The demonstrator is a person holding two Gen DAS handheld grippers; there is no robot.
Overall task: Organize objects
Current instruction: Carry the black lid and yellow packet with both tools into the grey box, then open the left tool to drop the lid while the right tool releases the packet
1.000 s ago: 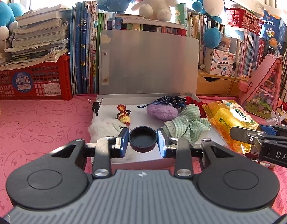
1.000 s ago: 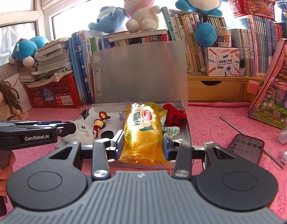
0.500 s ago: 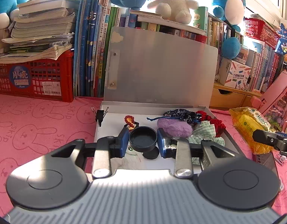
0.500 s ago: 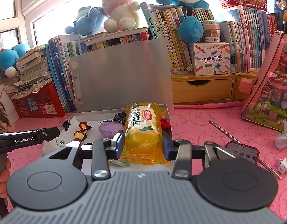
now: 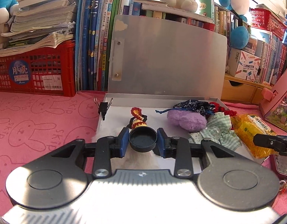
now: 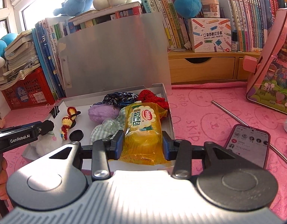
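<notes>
My left gripper (image 5: 142,144) is shut on a small round black cap (image 5: 142,141), held above the near left part of an open grey box (image 5: 162,96). My right gripper (image 6: 142,145) is shut on a yellow bread packet (image 6: 141,121), over the box's near right corner. The box's lid (image 6: 113,59) stands upright behind. Inside lie a red-and-yellow crochet doll (image 5: 136,117), a purple plush (image 5: 186,119), a dark blue pouch (image 5: 191,105), red crochet (image 5: 219,108) and a green checked cloth (image 5: 219,130). In the right wrist view a black disc (image 6: 76,134) shows past the left gripper's tip; I cannot tell whether it is the held cap.
A binder clip (image 5: 104,106) sits on the box's left rim. A phone (image 6: 247,143) and a metal rod (image 6: 236,115) lie on the pink cloth to the right, near a pink toy case (image 6: 270,74). Behind stand a red crate (image 5: 35,71), books and a wooden drawer (image 6: 201,67).
Both grippers have come forward and down toward the box, which now looks nearer and larger. The cap and the bread packet stay gripped as before.
</notes>
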